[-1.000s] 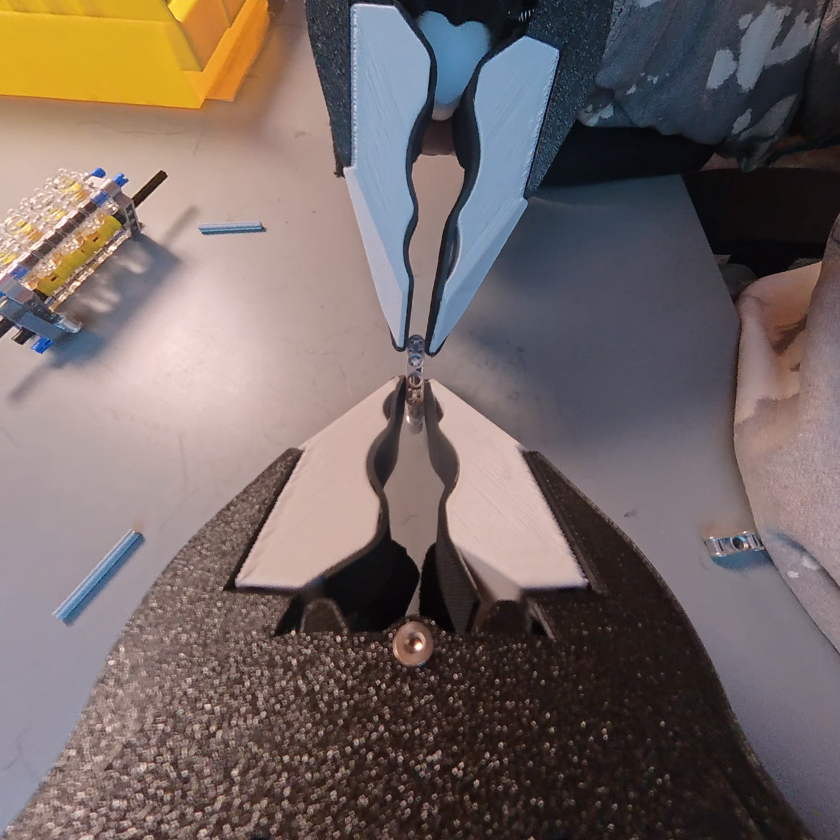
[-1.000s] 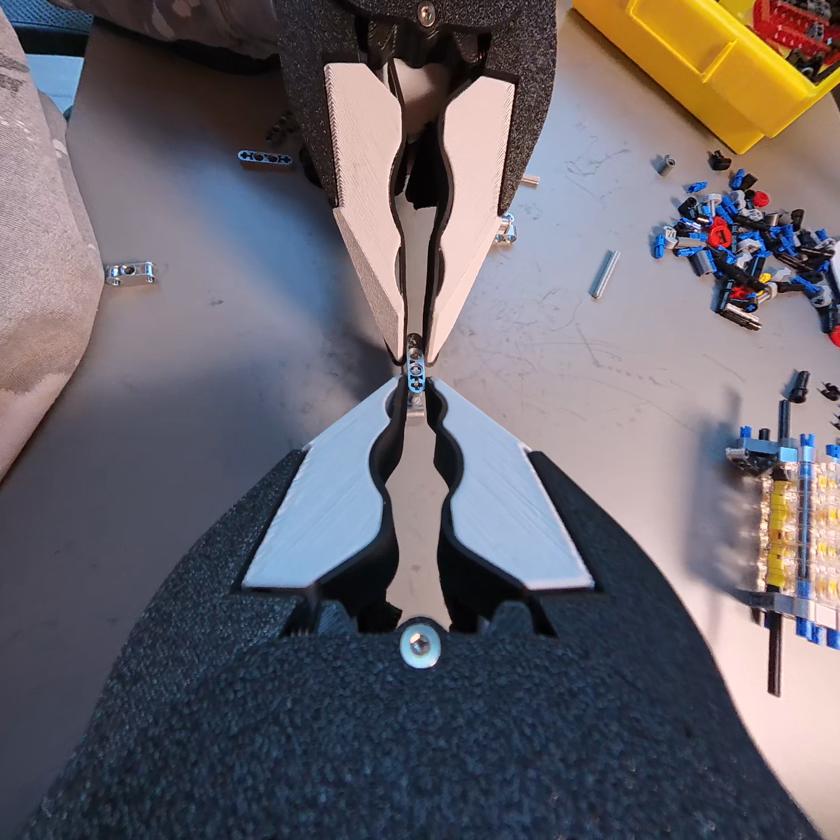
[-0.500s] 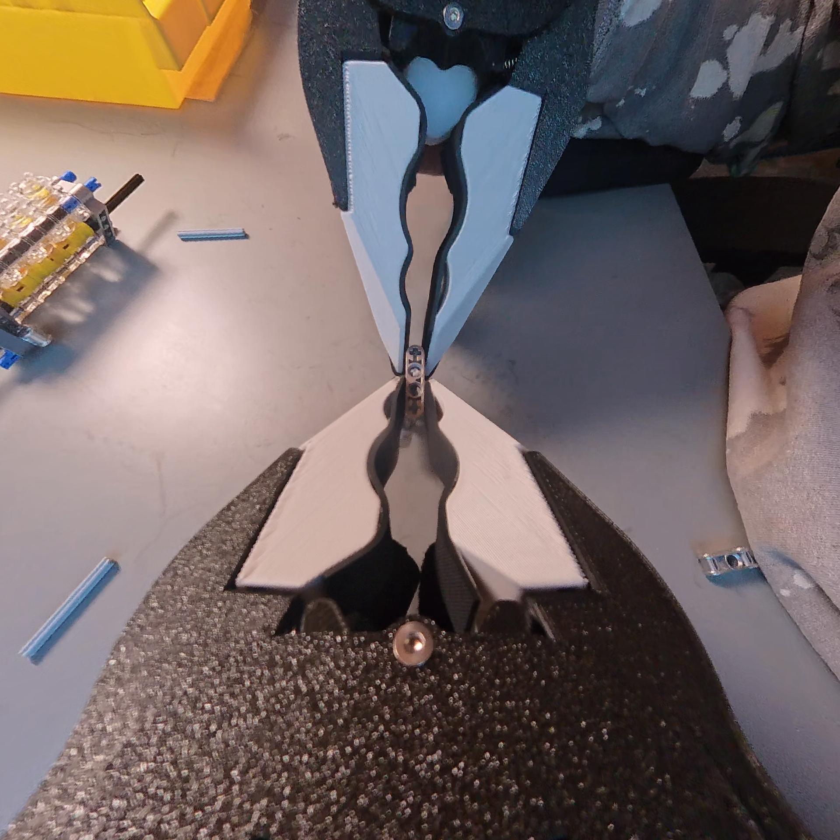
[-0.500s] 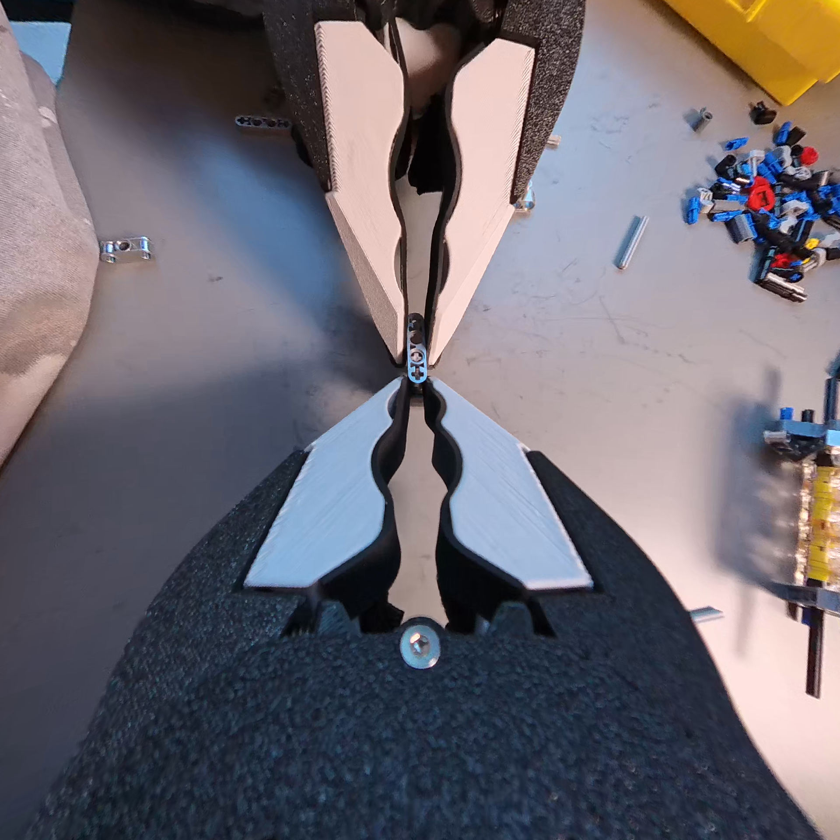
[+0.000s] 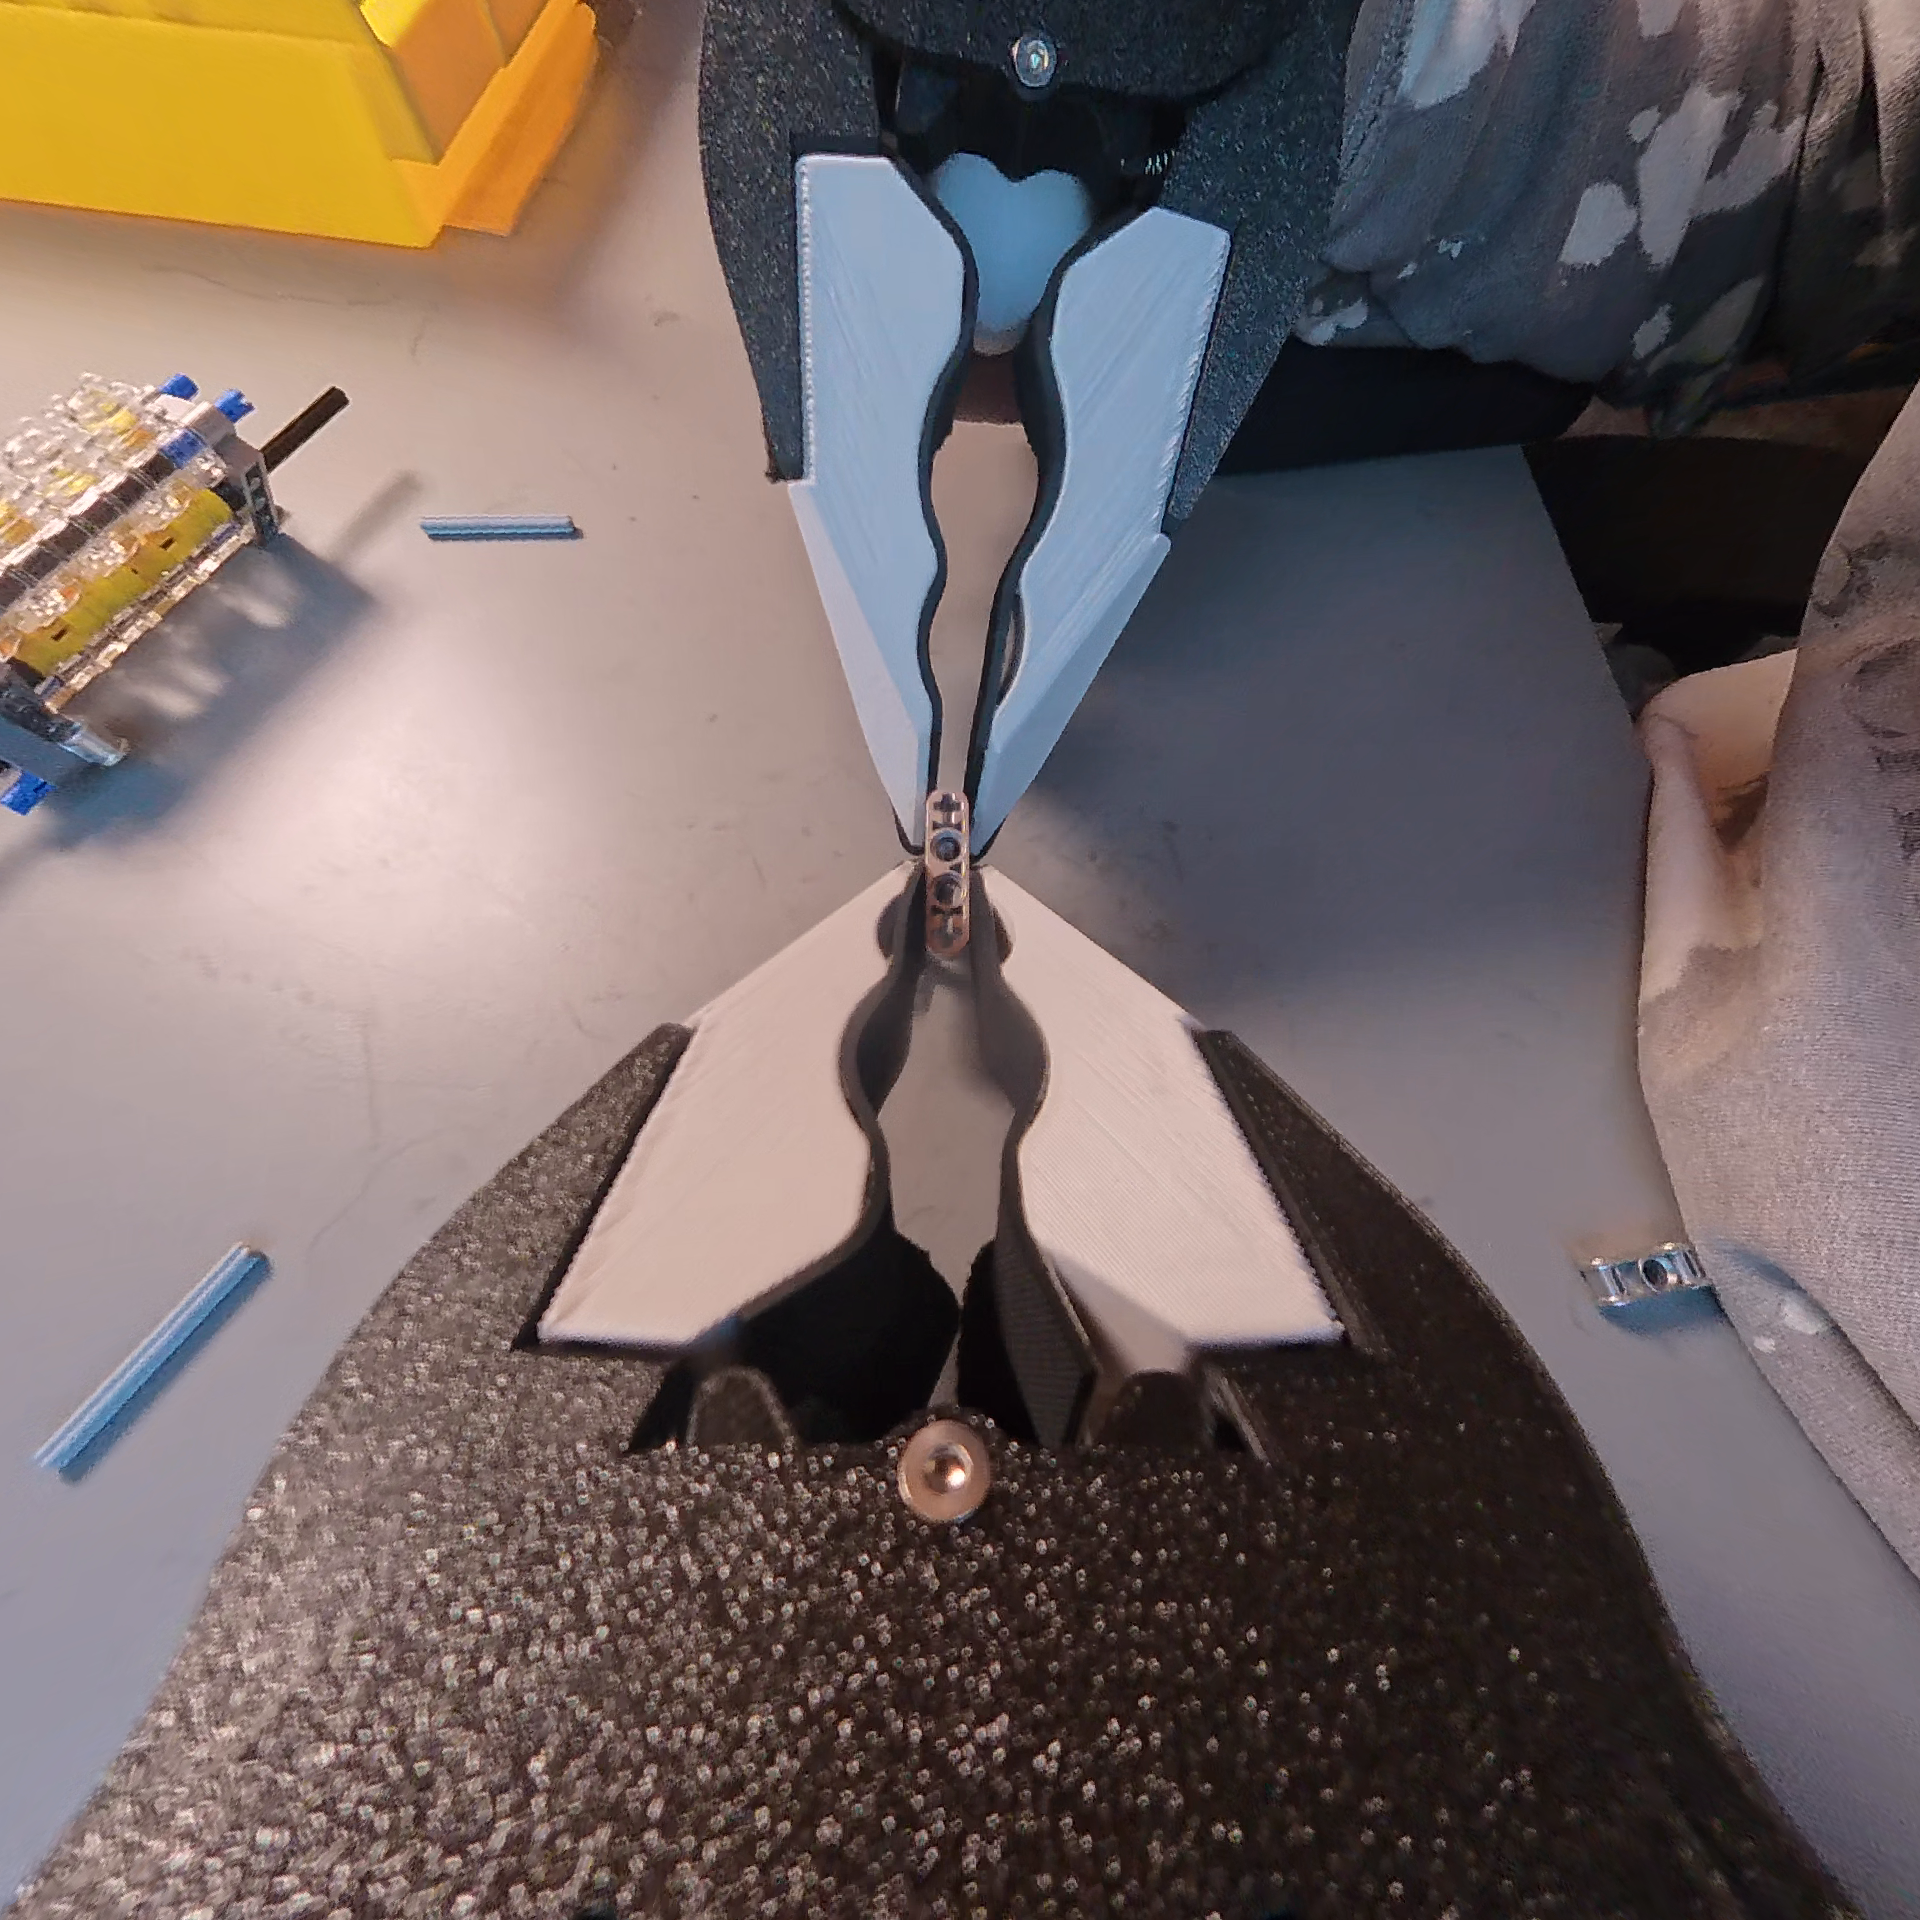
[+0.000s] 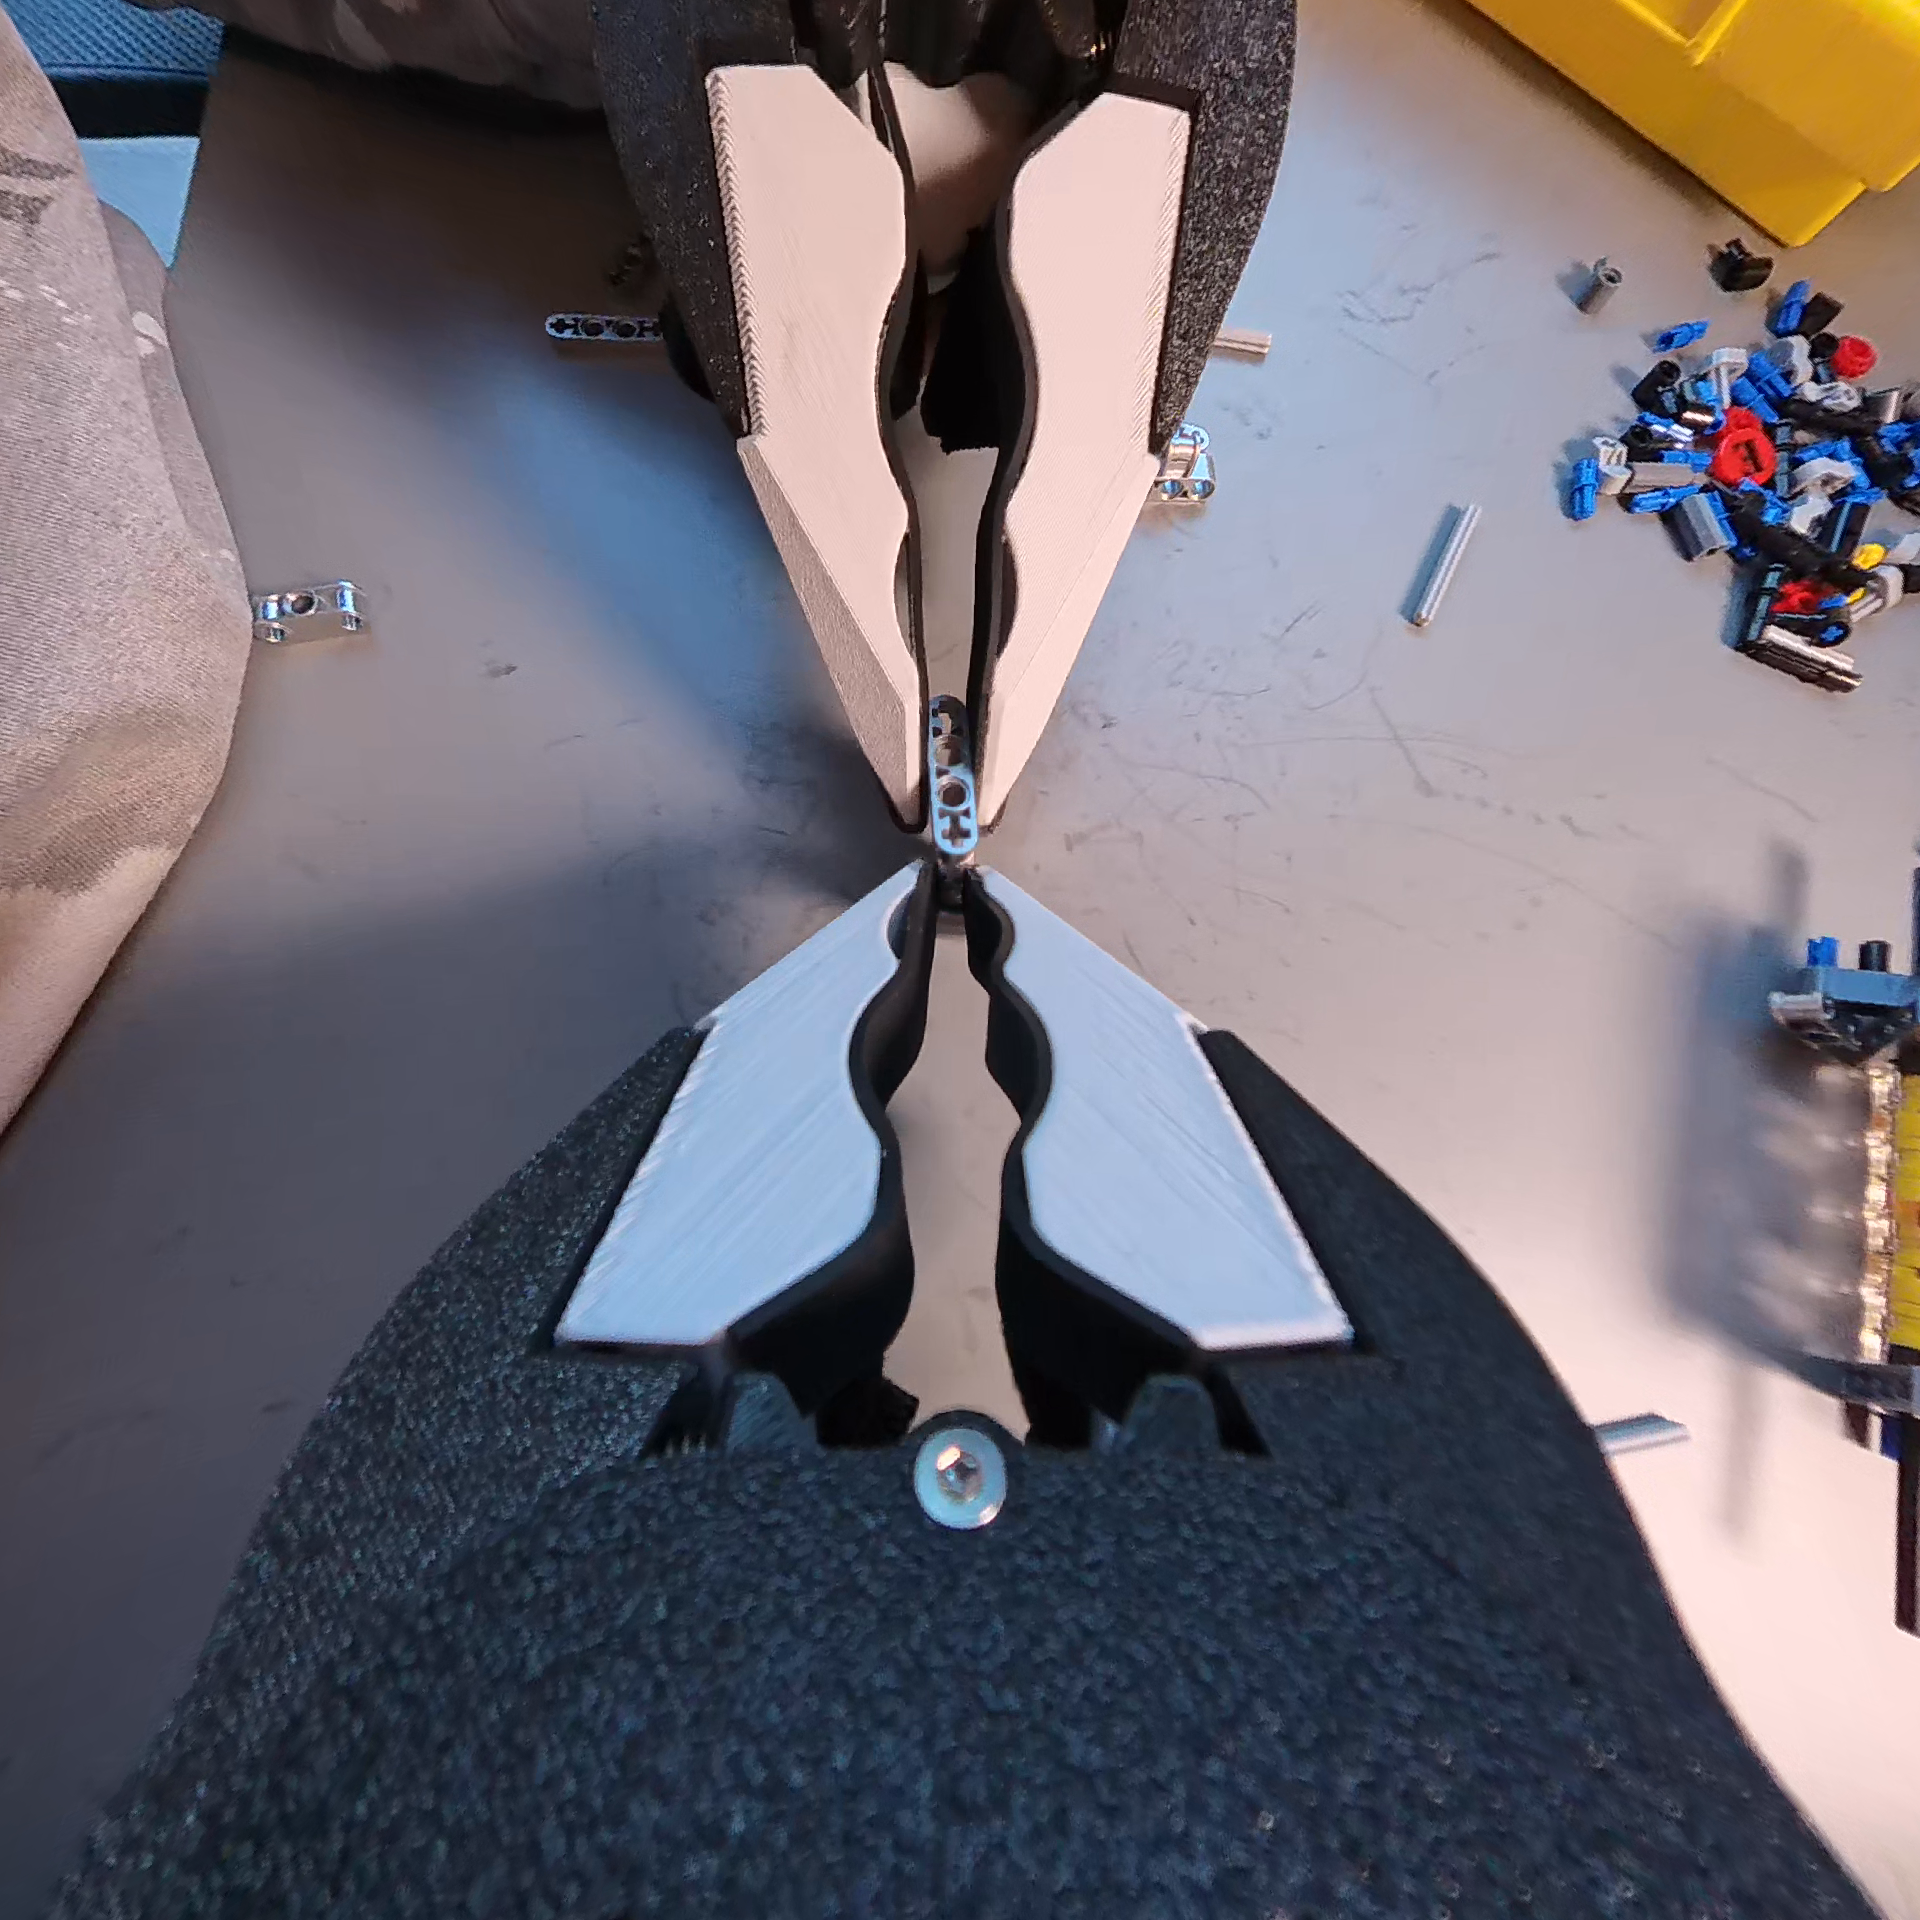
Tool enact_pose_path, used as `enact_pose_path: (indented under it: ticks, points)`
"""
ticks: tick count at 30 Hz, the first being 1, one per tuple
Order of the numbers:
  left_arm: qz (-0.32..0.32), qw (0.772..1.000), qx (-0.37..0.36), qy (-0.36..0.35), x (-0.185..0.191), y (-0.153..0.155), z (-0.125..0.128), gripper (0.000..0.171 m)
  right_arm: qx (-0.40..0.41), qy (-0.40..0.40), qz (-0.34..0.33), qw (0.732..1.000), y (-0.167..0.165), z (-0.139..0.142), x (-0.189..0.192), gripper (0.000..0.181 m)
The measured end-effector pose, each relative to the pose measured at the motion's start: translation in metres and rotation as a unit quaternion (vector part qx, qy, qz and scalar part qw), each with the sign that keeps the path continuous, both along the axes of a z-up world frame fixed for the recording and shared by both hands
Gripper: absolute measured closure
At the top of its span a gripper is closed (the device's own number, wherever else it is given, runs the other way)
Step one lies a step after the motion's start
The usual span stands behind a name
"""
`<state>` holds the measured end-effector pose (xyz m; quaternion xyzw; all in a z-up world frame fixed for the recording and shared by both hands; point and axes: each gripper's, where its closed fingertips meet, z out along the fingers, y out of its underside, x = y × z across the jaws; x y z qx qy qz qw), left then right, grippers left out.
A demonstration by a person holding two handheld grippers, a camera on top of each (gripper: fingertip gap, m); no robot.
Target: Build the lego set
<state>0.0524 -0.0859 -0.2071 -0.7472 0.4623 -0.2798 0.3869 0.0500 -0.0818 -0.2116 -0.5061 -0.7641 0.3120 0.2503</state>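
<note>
Two claws, left claw [image 5: 943, 914] and right claw [image 6: 948, 868], both pinched nearly closed tip-to-tip on one thin grey beam [image 5: 947, 871] above the worktop [image 5: 520, 831]; liable to slip and drop if either grip loosens or twists.

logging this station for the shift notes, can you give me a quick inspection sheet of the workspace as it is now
surface: grey table, scuffed and scratched.
job's things: small grey beam with holes, gripped at both ends, off the table.
clutter: pile of small blue, black and red parts; clear and yellow brick assembly; two blue rods; loose metal connectors.
grippers: left tongs shut on the beam's near end; right tongs shut on its other end, tip to tip.
cables: nothing seen.
surroundings: yellow bin at the table's far edge; person's patterned clothing beside the table.
</note>
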Motion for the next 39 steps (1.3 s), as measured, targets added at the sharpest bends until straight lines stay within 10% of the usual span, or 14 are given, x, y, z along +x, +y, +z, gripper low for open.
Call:
enact_pose_path:
  ticks: [39]
  points:
    - [0.0,1.0,-0.003,0.027,-0.001,0.0,-0.006,0.166,0.027,0.024,0.005,0.999,-0.001,0.012,-0.004,0.176]
